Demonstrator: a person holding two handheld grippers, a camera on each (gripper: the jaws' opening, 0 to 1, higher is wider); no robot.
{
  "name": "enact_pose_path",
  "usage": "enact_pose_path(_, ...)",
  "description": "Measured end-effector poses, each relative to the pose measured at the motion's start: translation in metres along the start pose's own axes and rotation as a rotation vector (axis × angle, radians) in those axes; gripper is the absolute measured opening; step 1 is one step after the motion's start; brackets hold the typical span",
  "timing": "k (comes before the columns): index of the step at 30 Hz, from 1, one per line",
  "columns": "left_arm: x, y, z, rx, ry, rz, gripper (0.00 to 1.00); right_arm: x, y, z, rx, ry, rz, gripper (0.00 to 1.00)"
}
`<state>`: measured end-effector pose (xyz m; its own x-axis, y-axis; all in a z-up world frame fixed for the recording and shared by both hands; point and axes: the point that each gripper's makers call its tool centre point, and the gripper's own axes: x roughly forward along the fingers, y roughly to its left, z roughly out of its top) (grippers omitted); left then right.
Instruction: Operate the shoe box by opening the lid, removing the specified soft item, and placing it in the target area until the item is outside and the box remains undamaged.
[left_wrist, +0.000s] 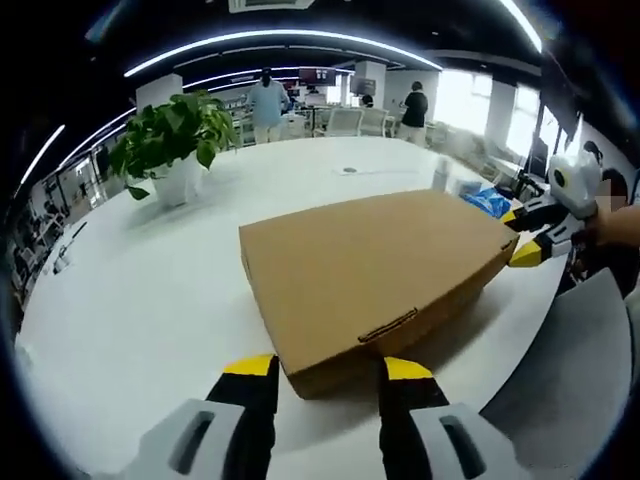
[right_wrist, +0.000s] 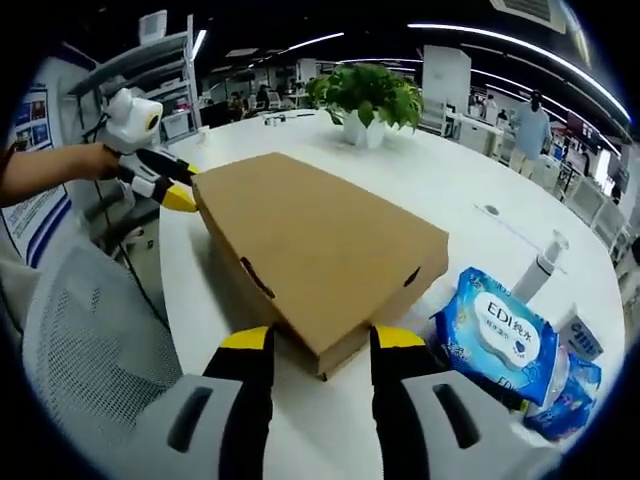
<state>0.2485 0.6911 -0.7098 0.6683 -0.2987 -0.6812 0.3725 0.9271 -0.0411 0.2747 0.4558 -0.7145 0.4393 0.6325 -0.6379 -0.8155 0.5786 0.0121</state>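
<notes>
A flat brown cardboard shoe box (left_wrist: 375, 270) lies on the white table (left_wrist: 150, 290) with its lid down; its contents are hidden. In the left gripper view, my left gripper (left_wrist: 328, 368) is open, its yellow-tipped jaws on either side of the box's near corner. My right gripper (left_wrist: 522, 236) is at the box's right corner, jaws apart. In the right gripper view, the box (right_wrist: 320, 245) reaches from my open right gripper (right_wrist: 322, 340) at its near corner to the left gripper (right_wrist: 172, 185), held by a hand (right_wrist: 60, 165) at the far corner.
A blue pack of wet wipes (right_wrist: 495, 340) and a small white bottle (right_wrist: 540, 268) lie right of the box. A potted plant (right_wrist: 368, 95) stands farther back on the table. A grey mesh chair (right_wrist: 85, 340) is at the table edge. People stand in the background.
</notes>
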Motion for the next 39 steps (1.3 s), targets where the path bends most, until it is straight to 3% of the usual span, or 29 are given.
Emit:
enact_pose_path(7,0.009,0.001,-0.007,0.002,0.037,0.015,0.39,0.006,-0.002,-0.007,-0.014,0.018,-0.02,0.34)
enact_pose_path(14,0.012,0.004,-0.002,0.001,0.031,0.012,0.39,0.009,-0.008,-0.005,-0.008,0.014,-0.018,0.34)
enact_pose_path(39,0.052,0.018,0.036,0.009,0.033,-0.01,0.4,0.027,-0.055,0.01,0.051,0.018,-0.029,0.35)
